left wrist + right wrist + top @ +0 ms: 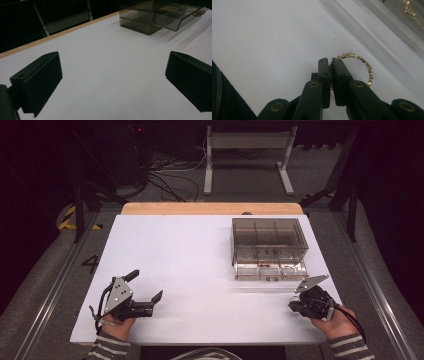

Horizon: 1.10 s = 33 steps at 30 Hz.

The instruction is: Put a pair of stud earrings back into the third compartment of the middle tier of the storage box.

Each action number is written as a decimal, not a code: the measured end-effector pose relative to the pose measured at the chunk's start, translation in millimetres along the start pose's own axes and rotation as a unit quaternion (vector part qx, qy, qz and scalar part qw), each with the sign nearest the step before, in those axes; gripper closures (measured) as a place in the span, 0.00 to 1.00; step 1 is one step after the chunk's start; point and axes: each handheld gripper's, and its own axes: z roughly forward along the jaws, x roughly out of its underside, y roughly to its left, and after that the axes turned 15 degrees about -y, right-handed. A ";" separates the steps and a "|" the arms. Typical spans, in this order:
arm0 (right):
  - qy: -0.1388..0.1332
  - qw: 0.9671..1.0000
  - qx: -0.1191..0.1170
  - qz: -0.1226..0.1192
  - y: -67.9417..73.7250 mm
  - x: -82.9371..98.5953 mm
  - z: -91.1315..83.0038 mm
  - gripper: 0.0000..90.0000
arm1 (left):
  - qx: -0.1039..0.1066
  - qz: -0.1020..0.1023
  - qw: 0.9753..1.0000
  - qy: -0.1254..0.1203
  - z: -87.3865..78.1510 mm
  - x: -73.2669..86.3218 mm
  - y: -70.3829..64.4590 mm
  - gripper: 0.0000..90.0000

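One gold bracelet (362, 62), pinched between right tool (331, 65) jaws

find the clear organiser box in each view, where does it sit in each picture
High view: the clear box stands right of centre on the white table, its front drawer pulled toward the person.
Left gripper view: top right corner, beyond the open jaws.
Right gripper view: only a sliver of its drawer at the top right edge, past the gold beaded ring held in the shut jaws.
Shared landmark: the white table.
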 end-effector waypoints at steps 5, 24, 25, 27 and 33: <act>-0.019 1.000 0.001 0.001 -0.8 -1.7 -4.6 0.95 | 0.000 0.000 1.000 0.000 0.0 0.0 0.0 0.02; -0.046 0.999 0.014 -0.003 0.7 -4.2 -12.8 0.95 | -0.001 0.001 1.000 0.000 -0.6 -0.3 0.6 0.02; -0.046 0.999 0.014 -0.003 0.7 -4.2 -12.8 0.95 | -0.001 0.001 1.000 0.000 -0.7 -0.3 0.6 0.02; -0.049 0.999 0.016 -0.004 0.6 -4.6 -13.9 0.95 | -0.002 0.000 1.000 -0.001 -0.7 -0.3 0.5 0.02; -0.054 0.998 0.018 -0.005 0.7 -5.1 -15.8 0.95 | -0.002 0.001 1.000 0.000 -0.6 -0.3 0.4 0.02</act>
